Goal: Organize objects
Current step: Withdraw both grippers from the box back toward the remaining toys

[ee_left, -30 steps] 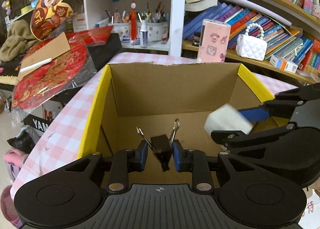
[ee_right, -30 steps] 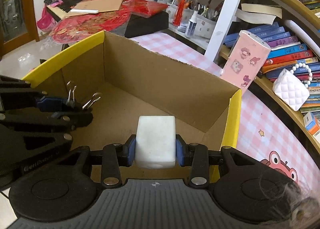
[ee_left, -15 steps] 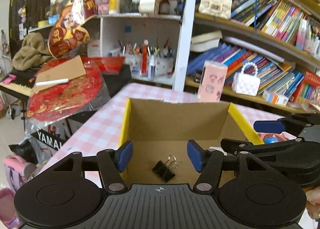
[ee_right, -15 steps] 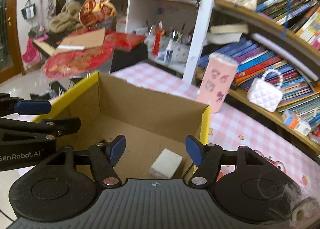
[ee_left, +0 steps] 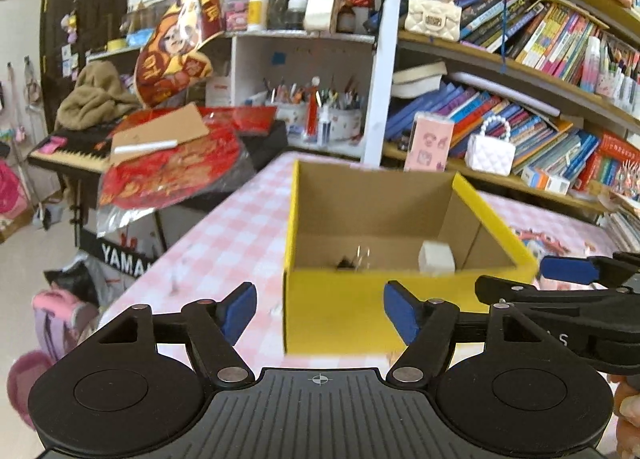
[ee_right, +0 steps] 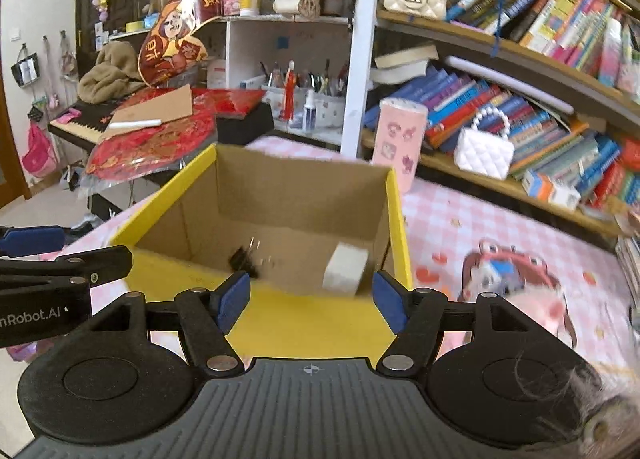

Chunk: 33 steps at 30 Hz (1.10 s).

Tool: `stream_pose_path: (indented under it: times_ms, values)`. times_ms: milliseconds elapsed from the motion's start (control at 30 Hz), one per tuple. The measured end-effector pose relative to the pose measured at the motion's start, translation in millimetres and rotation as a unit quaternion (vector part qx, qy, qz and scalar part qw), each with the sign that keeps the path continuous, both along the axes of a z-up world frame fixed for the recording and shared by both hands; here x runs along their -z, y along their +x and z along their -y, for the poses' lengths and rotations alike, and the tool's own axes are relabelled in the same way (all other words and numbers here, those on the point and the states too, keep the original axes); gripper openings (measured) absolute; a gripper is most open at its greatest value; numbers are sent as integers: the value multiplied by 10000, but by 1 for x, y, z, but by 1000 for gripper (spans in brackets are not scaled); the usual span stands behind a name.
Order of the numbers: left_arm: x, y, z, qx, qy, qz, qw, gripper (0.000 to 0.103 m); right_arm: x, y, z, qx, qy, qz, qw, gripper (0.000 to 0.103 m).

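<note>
Yellow cardboard box (ee_left: 400, 295) sitting on the pink checked tablecloth (ee_left: 224, 243), and both bits are already inside it. The black binder clip (ee_right: 244, 257) is lying on the box floor toward the left, and the white block (ee_right: 346, 269) (eraser or sponge, can't tell which) is over by the right wall. They're apart from each other, not touching.

Both tools are empty. The left gripper (ee_left: 320, 309) has its blue pads spread wide with nothing between them, and same deal for the right gripper (ee_right: 310, 299): fingers wide apart, holding nothing. From the right camera you can see the left tool poking in at about 9 o'clock; from the left camera the right tool sits at roughly 3 o'clock. So they're side by side, both on the near side of the box and outside it, with the near yellow wall showing in the gap between each pair of fingers.

Relative to the left tool, the clip is at about 12 o'clock just over the near wall, and the block around 1 o'clock. From the right tool, the clip's at roughly 11 and the block just right of 12.

My read: the drop-off step looks finished, hands are clear of the box. Next would be finding another loose item to put away, but I honestly don't see an obvious candidate on the tablecloth. There's a pink cartoon carton (ee_right: 400, 143) standing behind the box at 12 to 1 o'clock, maybe that, though it's just a guess.
</note>
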<state>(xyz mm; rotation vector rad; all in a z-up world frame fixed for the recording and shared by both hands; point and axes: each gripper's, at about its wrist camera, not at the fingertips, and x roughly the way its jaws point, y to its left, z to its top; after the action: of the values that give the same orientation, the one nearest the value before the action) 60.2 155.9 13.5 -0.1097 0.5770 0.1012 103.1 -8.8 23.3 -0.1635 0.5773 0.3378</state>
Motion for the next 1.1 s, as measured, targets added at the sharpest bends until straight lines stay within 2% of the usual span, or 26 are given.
stream_pose_path:
  times_ms: [233, 533, 833, 1100]
  values:
    - [12, -33, 3, 22, 61, -213, 9998, 72, 16, -39, 3, 205, 29, -238, 9995, 65]
    - [22, -51, 11, 159, 70, -417, 9990, 72, 35, -75, 13, 468, 1, -484, 9977, 65]
    - [32, -53, 36, 756, 133, -653, 9949, 72, 45, -92, 36, 1057, 106, -717, 9918, 65]
    - [33, -40, 66, 1322, 161, -652, 9890, 72, 45, -97, 66, 1745, 146, -754, 9816, 67]
